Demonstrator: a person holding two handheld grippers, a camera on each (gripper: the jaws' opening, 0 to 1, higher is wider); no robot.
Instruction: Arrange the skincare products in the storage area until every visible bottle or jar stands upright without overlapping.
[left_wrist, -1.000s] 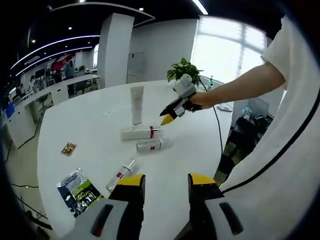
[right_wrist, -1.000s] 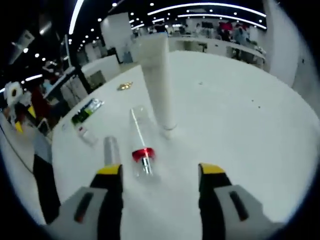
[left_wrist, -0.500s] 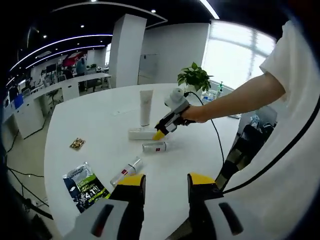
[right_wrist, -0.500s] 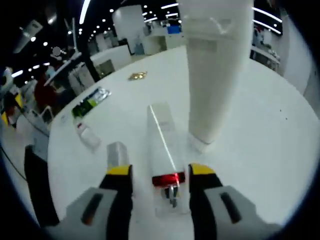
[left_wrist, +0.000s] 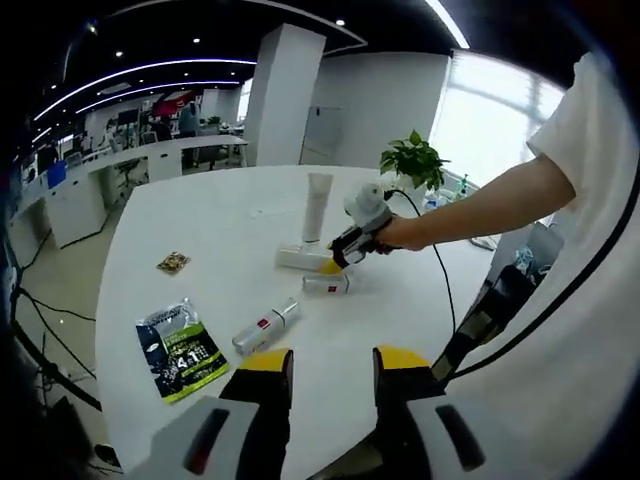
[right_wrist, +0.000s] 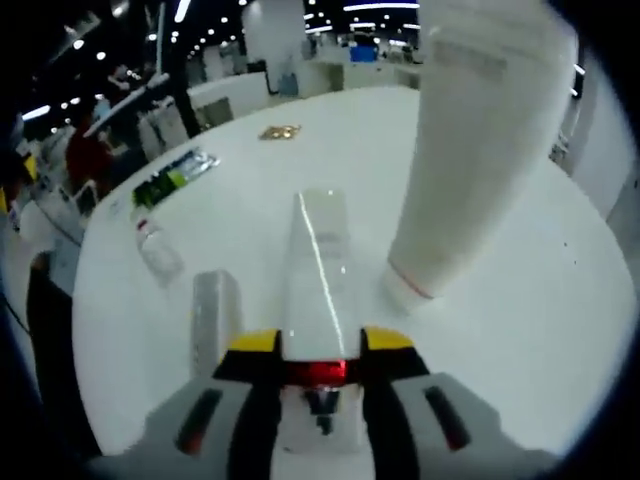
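White round bench (left_wrist: 200, 230): right claw (right_wrist: 318, 345) clamps a lying red-banded bottle (right_wrist: 318, 280) beside an upright tube (right_wrist: 470, 150); left claw (left_wrist: 325, 362) hangs parted, empty.

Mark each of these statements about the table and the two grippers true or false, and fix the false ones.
1. The right gripper has its fingers closed on the lying bottle with the red band. True.
2. The tall white tube lies flat on the table. False: it stands upright on its cap, beside the gripped bottle.
3. The left gripper holds a bottle. False: its fingers are apart with nothing between them, above the white table.
4. A green and black sachet lies flat near the table's edge. True.
5. The small clear bottle stands upright. False: it lies on its side beside the right gripper.
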